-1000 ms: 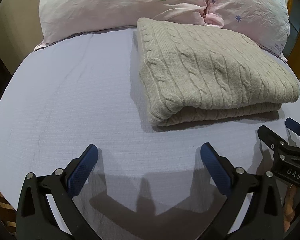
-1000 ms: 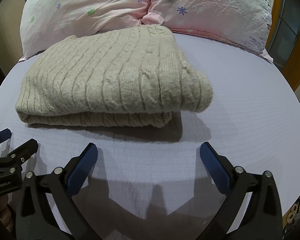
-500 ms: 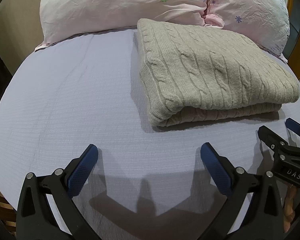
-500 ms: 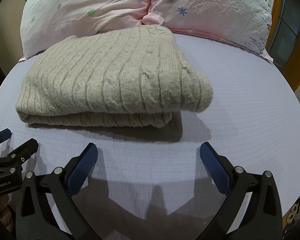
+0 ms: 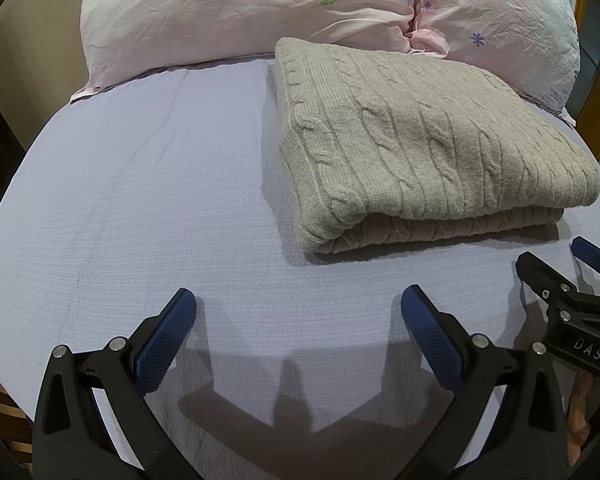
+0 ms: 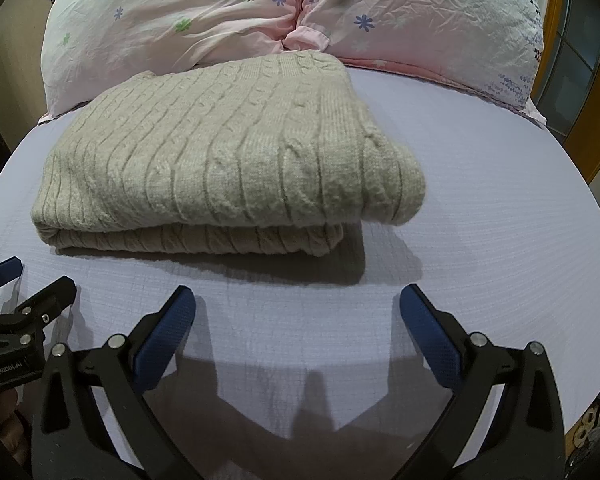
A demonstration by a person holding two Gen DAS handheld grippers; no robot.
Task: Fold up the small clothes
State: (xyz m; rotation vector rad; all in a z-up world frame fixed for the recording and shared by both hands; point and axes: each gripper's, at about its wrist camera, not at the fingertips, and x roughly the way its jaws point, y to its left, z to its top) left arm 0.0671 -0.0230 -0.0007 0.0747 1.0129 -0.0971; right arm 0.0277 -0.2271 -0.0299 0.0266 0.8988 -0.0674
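Beige cable-knit sweater [image 5: 428, 148] lies folded into a thick rectangle on the lavender bed sheet [image 5: 139, 200], its far edge touching the two pink floral pillows [image 5: 259, 4] at the head of the bed. Both claws sit near the folded front edge, apart from the knit. Left claw [image 5: 297, 306] is spread wide with nothing between its blue pads, and right claw [image 6: 297, 306] is likewise wide open and holds nothing; each shows at the edge of the other's view.

Folded sweater [image 5: 428, 148] lies on bed [image 5: 139, 200], pillows [image 5: 259, 12] behind.
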